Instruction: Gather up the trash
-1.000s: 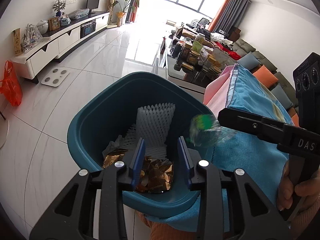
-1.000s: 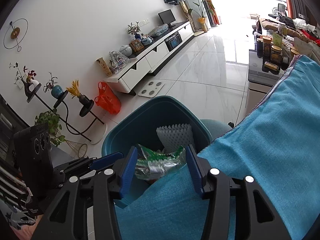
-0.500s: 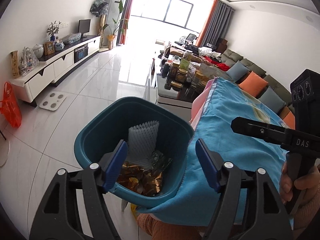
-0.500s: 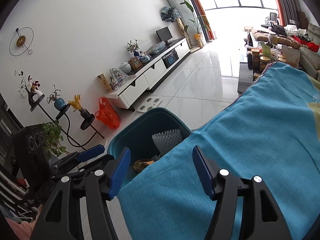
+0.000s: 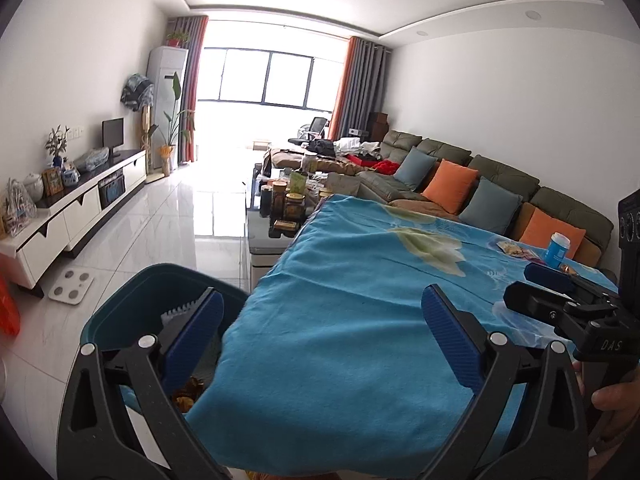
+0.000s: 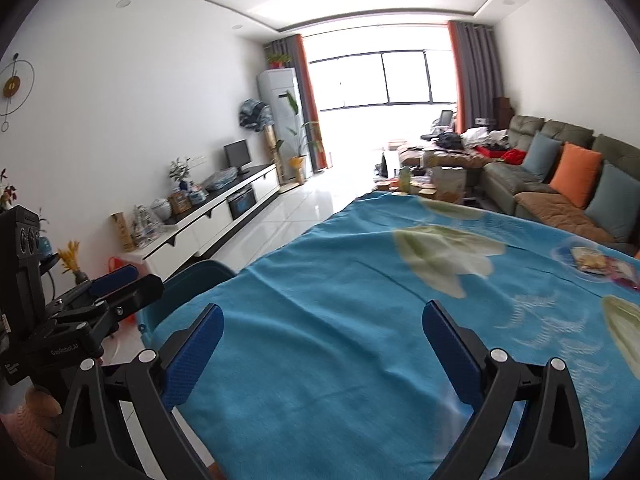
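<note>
A teal bin (image 5: 120,312) stands on the floor at the table's near left corner, with white foam (image 5: 182,312) and gold wrappers (image 5: 188,392) inside; its rim also shows in the right wrist view (image 6: 192,276). My left gripper (image 5: 324,328) is open and empty over the table's blue cloth (image 5: 360,300). My right gripper (image 6: 322,336) is open and empty over the same cloth (image 6: 360,300). Snack wrappers (image 6: 600,264) lie at the far right of the table; they also show in the left wrist view (image 5: 516,250) beside a blue tub (image 5: 557,249).
A low table with jars (image 5: 288,204) stands beyond the table. A sofa with cushions (image 5: 480,188) runs along the right wall. A white TV cabinet (image 5: 72,216) lines the left wall, with a scale (image 5: 71,281) on the floor.
My right gripper opened and let the crumpled wrapper fall into the bin. My left gripper also opened wide. Both grippers lifted and swung right, from over the bin to over the table.
</note>
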`<move>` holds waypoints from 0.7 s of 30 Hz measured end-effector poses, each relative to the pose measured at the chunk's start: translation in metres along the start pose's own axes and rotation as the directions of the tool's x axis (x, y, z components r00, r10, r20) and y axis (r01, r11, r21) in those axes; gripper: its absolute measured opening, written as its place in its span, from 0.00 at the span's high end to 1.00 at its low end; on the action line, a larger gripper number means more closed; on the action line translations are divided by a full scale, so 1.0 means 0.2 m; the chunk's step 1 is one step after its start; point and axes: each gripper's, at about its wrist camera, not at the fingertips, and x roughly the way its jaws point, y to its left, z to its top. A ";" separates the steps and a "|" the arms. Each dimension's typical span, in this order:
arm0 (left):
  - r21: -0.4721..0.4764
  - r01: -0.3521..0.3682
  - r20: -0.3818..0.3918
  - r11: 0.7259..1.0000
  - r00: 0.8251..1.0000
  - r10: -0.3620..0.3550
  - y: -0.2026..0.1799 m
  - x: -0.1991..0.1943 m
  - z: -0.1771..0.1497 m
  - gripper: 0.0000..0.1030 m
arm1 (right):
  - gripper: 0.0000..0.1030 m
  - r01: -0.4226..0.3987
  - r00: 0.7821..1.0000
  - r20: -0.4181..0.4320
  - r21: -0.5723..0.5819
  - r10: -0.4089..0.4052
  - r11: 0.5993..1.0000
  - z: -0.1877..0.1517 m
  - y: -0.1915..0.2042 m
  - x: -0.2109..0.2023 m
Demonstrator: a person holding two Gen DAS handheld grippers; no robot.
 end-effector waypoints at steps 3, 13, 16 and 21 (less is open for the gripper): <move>0.031 0.023 0.027 0.999 0.999 -0.024 -0.13 0.02 0.02 0.05 | 0.07 0.113 0.992 0.055 0.022 -0.115 0.993 -0.05 -0.12 -0.12; 0.112 0.031 0.071 0.993 0.997 -0.039 -0.48 0.08 0.03 0.05 | 0.07 0.352 0.917 0.161 0.096 -0.364 0.931 -0.15 -0.34 -0.39; 0.120 0.026 0.091 0.992 0.995 -0.037 -0.54 0.08 0.03 0.05 | 0.07 0.378 0.904 0.174 0.099 -0.390 0.921 -0.17 -0.35 -0.43; 0.137 0.009 0.130 0.991 0.991 -0.027 -0.59 0.05 0.02 0.05 | 0.07 0.407 0.882 0.208 0.117 -0.423 0.906 -0.19 -0.36 -0.49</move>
